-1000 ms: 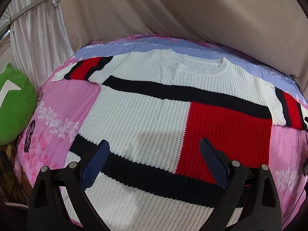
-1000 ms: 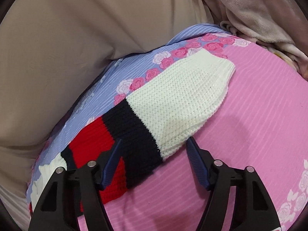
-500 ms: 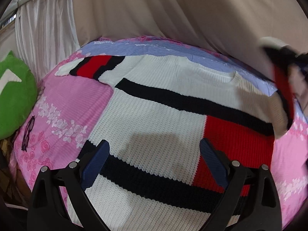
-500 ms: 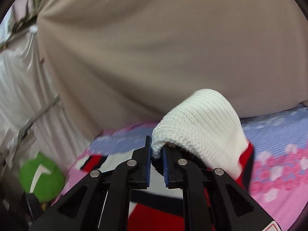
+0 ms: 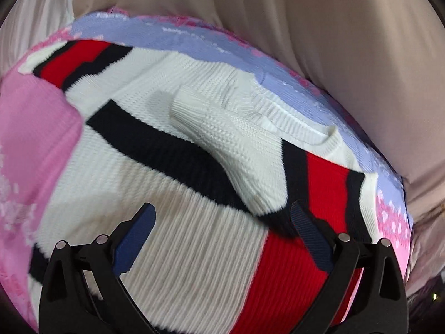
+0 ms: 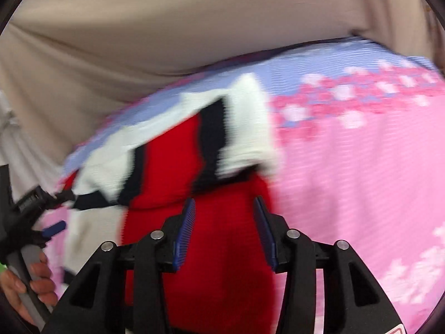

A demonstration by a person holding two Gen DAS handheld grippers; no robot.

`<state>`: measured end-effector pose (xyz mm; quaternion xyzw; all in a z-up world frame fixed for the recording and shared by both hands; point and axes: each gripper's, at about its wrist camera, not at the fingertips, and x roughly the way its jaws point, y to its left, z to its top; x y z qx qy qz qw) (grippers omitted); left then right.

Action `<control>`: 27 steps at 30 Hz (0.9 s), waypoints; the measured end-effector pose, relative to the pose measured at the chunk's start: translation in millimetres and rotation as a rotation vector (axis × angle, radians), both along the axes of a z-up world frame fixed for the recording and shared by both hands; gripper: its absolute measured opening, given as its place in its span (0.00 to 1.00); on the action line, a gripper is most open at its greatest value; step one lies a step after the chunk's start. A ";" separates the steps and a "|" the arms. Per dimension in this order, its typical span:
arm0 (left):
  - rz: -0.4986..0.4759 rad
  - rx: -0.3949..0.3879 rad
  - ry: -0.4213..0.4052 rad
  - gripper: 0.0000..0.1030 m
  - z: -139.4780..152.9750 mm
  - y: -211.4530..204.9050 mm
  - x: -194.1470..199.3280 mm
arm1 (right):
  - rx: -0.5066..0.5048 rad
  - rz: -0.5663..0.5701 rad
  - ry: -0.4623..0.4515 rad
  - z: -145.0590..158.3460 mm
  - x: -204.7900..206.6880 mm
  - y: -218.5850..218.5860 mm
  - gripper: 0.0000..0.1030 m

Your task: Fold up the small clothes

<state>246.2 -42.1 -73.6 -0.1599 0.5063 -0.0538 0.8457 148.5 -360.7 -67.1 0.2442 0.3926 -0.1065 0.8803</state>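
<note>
A knitted sweater [image 5: 194,250] in white, red and black lies spread on a pink and lilac bedspread [image 5: 33,144]. Its right sleeve [image 5: 239,150] is folded across the chest, cuff pointing left. Its left sleeve [image 5: 75,61] lies stretched out at the far left. My left gripper [image 5: 222,231] is open and empty above the sweater's body. In the right wrist view my right gripper [image 6: 224,228] is open and empty above the red panel [image 6: 211,264], near the folded sleeve's shoulder [image 6: 211,130]. The left gripper [image 6: 54,228] shows at that view's left edge.
Beige curtain fabric [image 5: 306,27] hangs behind the bed. The bedspread's flowered pink area [image 6: 361,194] extends to the right of the sweater. A hand [image 6: 27,286] holds the left gripper's handle at the lower left of the right wrist view.
My right gripper carried the right sleeve over the chest, then opened and let it go. The left gripper has shifted closer over the sweater, staying open.
</note>
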 end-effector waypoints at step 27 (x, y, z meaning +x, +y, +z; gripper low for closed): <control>0.099 0.083 0.028 0.35 -12.6 32.3 59.6 | -0.200 -0.070 -0.043 14.0 -1.9 -11.0 0.14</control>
